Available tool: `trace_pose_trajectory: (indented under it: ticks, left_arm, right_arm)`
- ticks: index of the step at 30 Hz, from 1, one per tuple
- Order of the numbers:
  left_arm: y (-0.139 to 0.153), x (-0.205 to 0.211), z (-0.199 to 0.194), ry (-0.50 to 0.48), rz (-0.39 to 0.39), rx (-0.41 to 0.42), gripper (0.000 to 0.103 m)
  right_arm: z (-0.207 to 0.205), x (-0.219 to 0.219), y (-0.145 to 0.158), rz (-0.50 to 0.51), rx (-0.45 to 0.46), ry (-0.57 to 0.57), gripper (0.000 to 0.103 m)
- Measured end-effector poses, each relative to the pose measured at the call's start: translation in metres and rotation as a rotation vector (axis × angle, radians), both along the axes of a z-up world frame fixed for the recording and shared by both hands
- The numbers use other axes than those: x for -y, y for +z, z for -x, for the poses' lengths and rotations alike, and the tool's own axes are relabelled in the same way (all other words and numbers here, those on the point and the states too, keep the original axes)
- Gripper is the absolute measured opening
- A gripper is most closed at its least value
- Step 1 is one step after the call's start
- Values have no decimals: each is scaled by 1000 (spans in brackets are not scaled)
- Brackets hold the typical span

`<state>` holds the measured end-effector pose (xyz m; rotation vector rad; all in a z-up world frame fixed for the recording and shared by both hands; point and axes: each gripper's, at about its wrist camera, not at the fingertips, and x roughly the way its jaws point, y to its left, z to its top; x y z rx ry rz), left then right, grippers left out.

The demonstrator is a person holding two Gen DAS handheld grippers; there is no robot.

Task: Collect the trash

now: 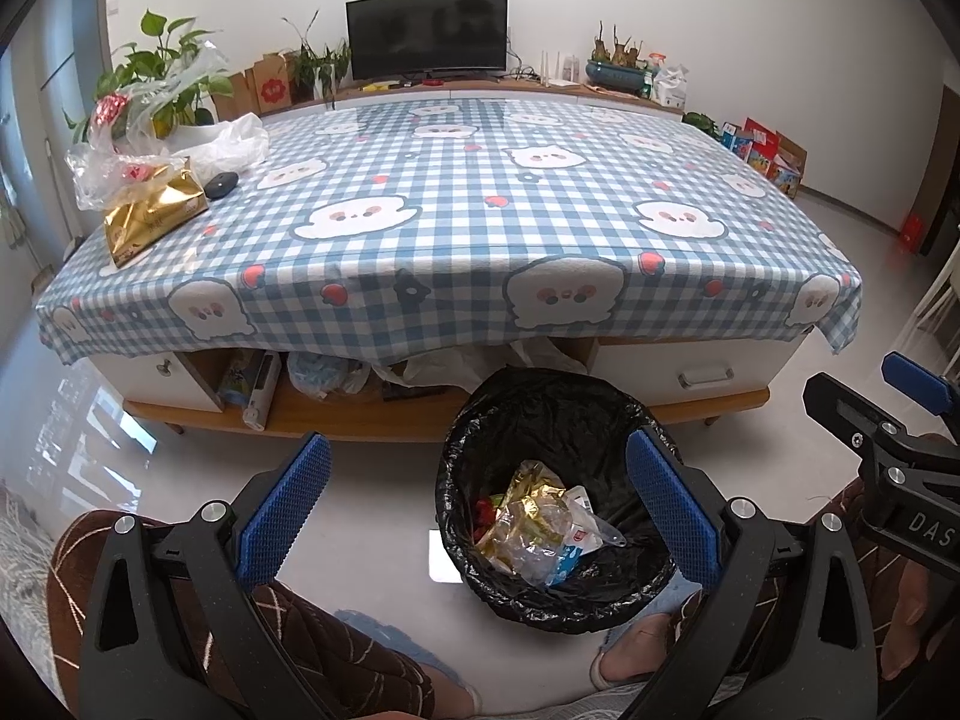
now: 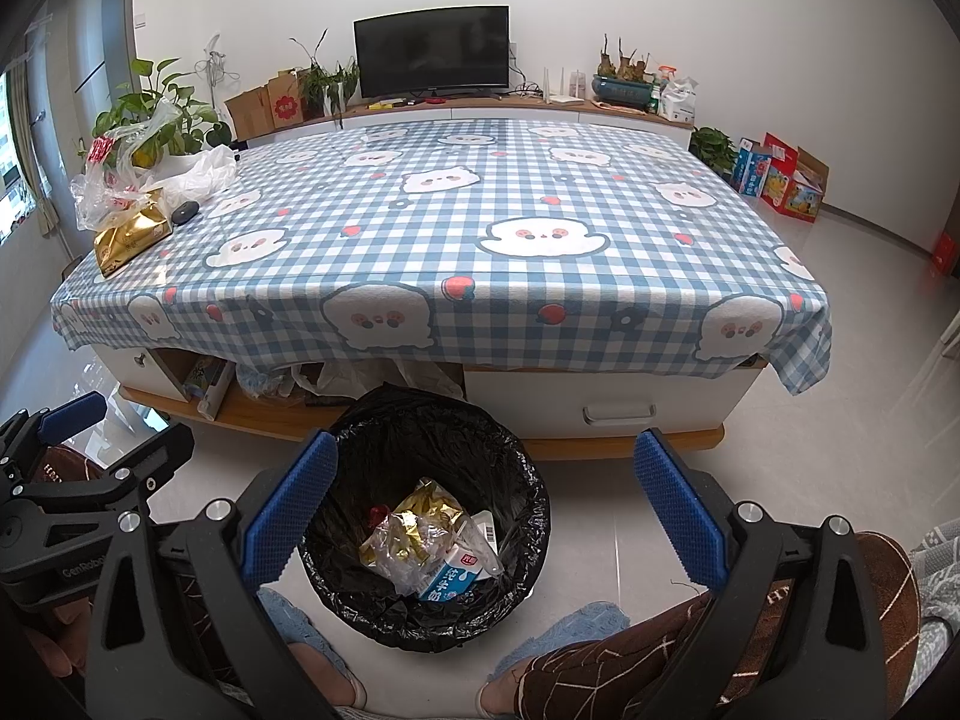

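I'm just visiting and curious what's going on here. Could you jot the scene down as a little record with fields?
Left gripper: open, empty
Right gripper: open, empty
Bin: black liner, on floor before table
In bin: milk carton, gold wrapper, clear plastic
Table: checked cloth
Table's far left corner: gold pack, plastic bags, dark mouse

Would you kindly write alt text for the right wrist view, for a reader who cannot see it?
The open right gripper hangs over a black-lined trash bin on the floor, which holds a milk carton and crumpled wrappers. Beyond it, a table with a blue checked tablecloth carries a gold bag and plastic bags at its far left corner.
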<state>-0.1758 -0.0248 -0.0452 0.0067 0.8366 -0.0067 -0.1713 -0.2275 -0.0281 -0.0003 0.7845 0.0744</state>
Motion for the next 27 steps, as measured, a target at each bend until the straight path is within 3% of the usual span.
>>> trace_pose_trajectory:
  ticks: [27]
  left_arm:
    - [-1,-3,0,12,18,-6,97]
  right_arm:
    - [1,0,-1,0,-1,1,95]
